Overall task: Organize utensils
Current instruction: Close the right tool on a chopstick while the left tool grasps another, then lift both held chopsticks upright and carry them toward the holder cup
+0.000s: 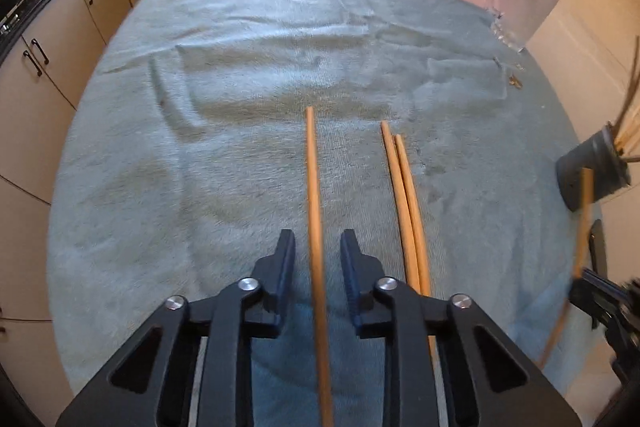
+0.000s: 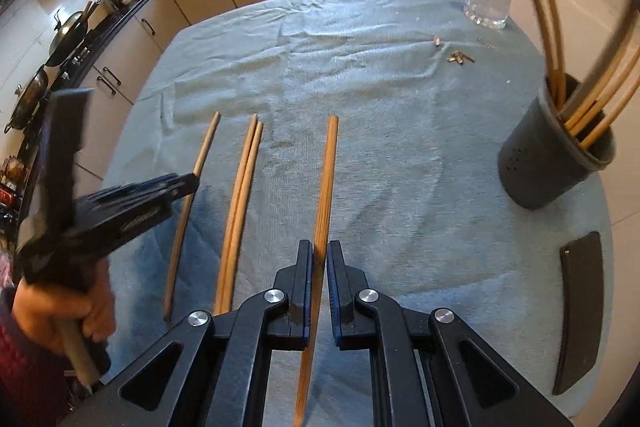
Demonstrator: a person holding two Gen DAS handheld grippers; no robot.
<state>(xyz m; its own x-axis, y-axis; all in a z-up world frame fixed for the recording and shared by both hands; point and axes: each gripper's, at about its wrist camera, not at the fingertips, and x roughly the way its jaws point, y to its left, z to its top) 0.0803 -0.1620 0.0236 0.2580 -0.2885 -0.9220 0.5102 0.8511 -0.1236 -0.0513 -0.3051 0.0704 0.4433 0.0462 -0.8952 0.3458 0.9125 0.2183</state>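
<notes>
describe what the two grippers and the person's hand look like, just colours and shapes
Both the left gripper and the right gripper are matte black, with flat angular link arms, triangular cut-outs and round silver pivot pins. Their finger pads are ribbed dark blue. The bare hand grips a grey handle beside a dark red sleeve.

You have four loose wooden chopsticks lying lengthwise on the blue towel [image 2: 360,75]: a single chopstick [image 2: 188,211] on the left, a touching pair [image 2: 240,203] beside it, and a fourth chopstick [image 2: 325,187] to the right, its near part between closed-in black fingers. Well apart to the right, your dark perforated holder [image 2: 548,163] stands tilted, holding several more chopsticks [image 2: 592,99] that lean outward.
</notes>
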